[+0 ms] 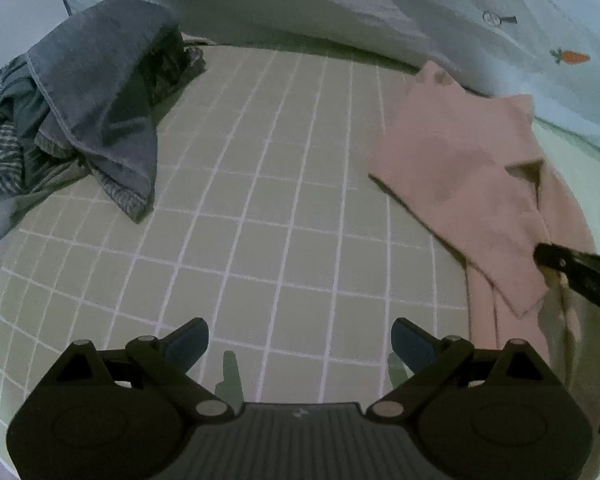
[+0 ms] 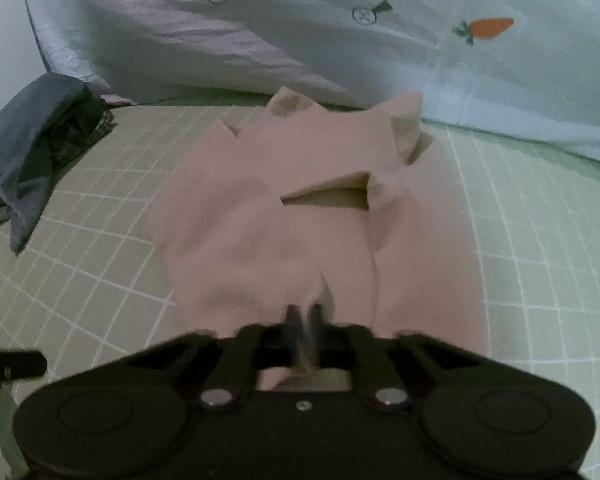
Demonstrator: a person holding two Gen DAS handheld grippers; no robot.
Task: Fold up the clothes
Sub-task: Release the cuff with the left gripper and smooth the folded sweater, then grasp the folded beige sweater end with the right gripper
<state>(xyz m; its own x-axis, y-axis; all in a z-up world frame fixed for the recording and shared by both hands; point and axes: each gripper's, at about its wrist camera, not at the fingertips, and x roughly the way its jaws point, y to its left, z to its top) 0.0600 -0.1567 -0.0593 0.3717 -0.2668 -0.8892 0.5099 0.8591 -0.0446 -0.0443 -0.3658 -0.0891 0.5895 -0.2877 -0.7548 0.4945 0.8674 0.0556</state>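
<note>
Pink garment [image 2: 284, 216] lies mid-frame in the right view on the green grid sheet [image 1: 260, 208], partly doubled over but lumpy, with open flaps near its top, so I'd judge the fold unfinished. Right gripper [image 2: 304, 320] has its fingers pinched tight on the garment's near edge. Left gripper [image 1: 300, 340] is spread wide, holding nothing, over bare sheet at bottom centre. Grey pile [image 1: 80, 112] sits upper left, crumpled, unfolded. Only the left view shows the pile's striped layers and the right tool's tip reaching the pink cloth from the right; only the right view shows the pinch and the garment's whole spread.
</note>
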